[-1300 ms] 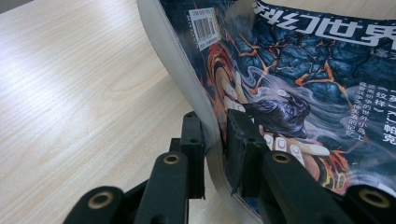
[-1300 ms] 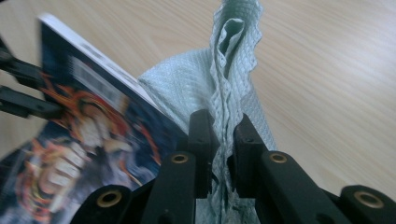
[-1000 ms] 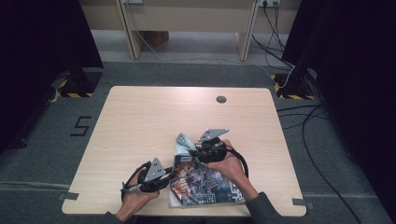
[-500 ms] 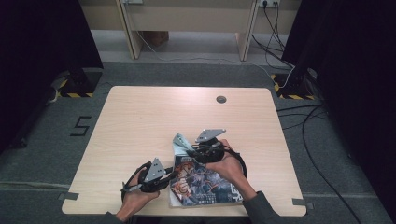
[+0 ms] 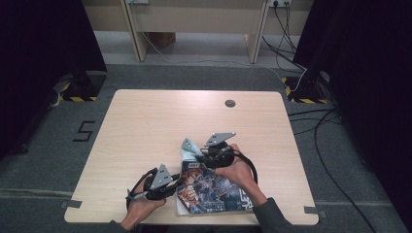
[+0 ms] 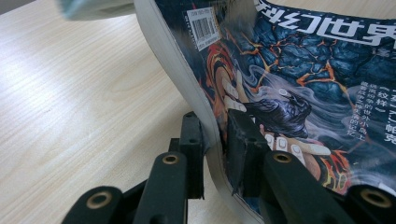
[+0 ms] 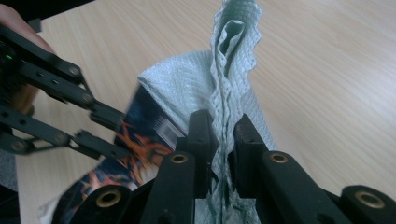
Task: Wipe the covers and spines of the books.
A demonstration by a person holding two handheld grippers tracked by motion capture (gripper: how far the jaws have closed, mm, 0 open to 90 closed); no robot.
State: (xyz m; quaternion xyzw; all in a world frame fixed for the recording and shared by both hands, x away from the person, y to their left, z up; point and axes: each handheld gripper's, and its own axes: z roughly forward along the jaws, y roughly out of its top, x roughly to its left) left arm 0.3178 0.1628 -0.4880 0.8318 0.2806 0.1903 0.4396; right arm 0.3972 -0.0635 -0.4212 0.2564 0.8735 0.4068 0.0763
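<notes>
A magazine (image 5: 214, 194) with a dark fantasy cover lies at the table's near edge. My left gripper (image 5: 176, 187) is shut on its left edge. In the left gripper view the pads (image 6: 243, 140) pinch the stack of pages, and the magazine (image 6: 299, 79) curls upward from them. My right gripper (image 5: 198, 153) is shut on a pale green cloth (image 5: 190, 147) just beyond the magazine. In the right gripper view the right gripper (image 7: 225, 135) pinches the folded cloth (image 7: 224, 84), which stands up in a ridge. The left gripper (image 7: 111, 133) and a corner of the magazine (image 7: 140, 135) sit to its left.
The light wooden table (image 5: 145, 126) has a round cable grommet (image 5: 230, 103) at its far right. Both hands come in over the near edge. Cables (image 5: 311, 121) run across the grey carpet on the right. Desk legs (image 5: 136, 34) stand beyond the table.
</notes>
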